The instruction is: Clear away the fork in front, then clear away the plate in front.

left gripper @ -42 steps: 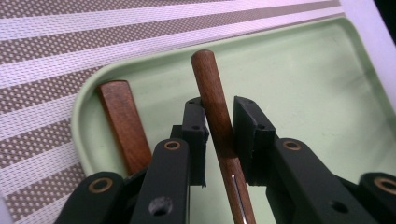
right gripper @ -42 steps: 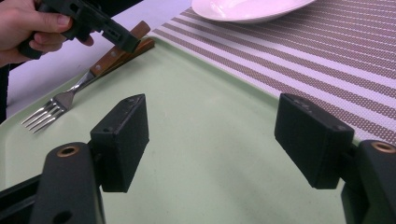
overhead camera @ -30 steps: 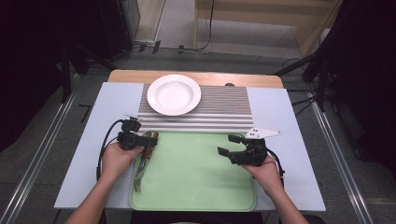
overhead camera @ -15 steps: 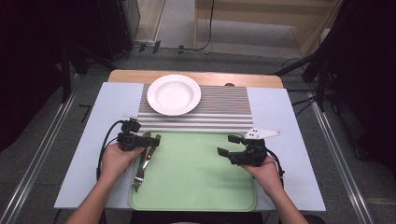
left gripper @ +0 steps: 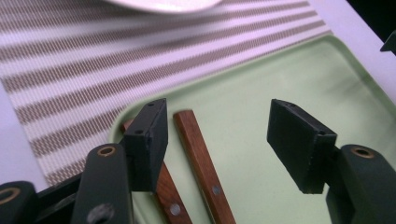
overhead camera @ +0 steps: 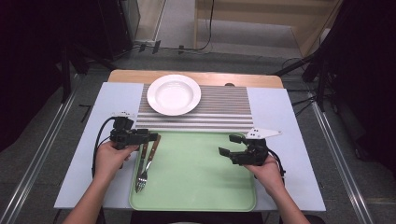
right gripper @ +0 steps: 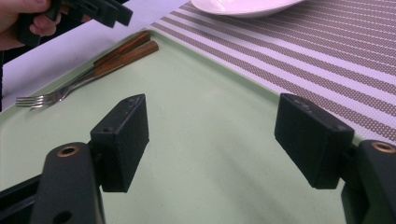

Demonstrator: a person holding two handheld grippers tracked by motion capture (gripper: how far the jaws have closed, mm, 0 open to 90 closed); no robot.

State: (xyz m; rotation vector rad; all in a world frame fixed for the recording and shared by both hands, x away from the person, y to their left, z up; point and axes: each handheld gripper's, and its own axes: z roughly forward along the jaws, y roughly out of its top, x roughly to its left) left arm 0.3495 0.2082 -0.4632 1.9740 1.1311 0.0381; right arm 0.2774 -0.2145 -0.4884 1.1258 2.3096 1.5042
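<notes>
Two pieces of wooden-handled cutlery lay side by side along the left edge of the green tray (overhead camera: 196,196) on the desk (overhead camera: 280,112): a fork (overhead camera: 141,177) and a second utensil (overhead camera: 150,151) whose head could not be made out. The left claw (overhead camera: 148,136) had just been opening and stood released over the handle ends, one handle (left gripper: 198,163) lying free between its jaws. The right claw (overhead camera: 229,144) hung released above bare tray, well apart from them. The cutlery looked light and stiff; its metal necks likely slippery, so the flat wooden handles, taken across their width near mid-length, seemed the surest hold.
</notes>
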